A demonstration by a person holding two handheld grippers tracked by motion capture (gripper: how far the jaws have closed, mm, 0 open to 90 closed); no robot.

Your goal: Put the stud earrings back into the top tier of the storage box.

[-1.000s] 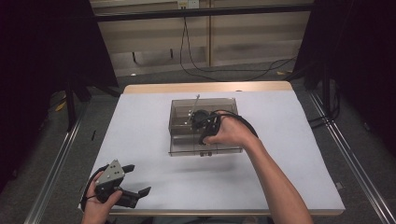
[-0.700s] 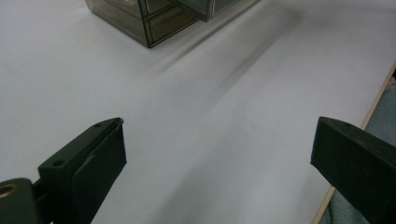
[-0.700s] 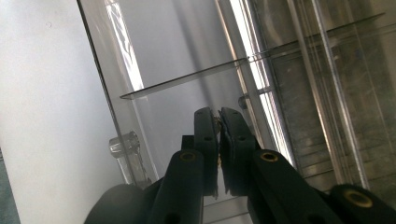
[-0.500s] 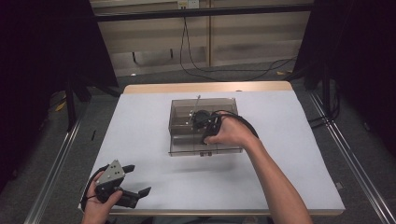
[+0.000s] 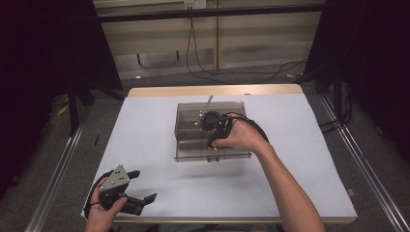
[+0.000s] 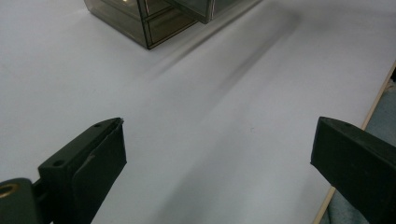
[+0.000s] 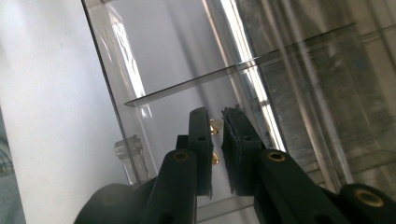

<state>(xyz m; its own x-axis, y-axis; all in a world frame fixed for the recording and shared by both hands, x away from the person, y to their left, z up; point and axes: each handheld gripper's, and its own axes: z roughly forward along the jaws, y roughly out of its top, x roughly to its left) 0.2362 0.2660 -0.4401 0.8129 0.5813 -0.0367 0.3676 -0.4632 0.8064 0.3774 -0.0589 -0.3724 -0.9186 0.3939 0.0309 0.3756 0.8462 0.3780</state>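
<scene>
Right now the left hand-held gripper idles wide open and empty at the near edge of the surface, so farther out keep the right hand-held gripper, nearly closed around the small gold knob, square and pull straight to slide the clear box's drawer.

The left gripper rests low with its jaws spread wide; the right gripper, arm outstretched, has its jaws nearly closed.
</scene>
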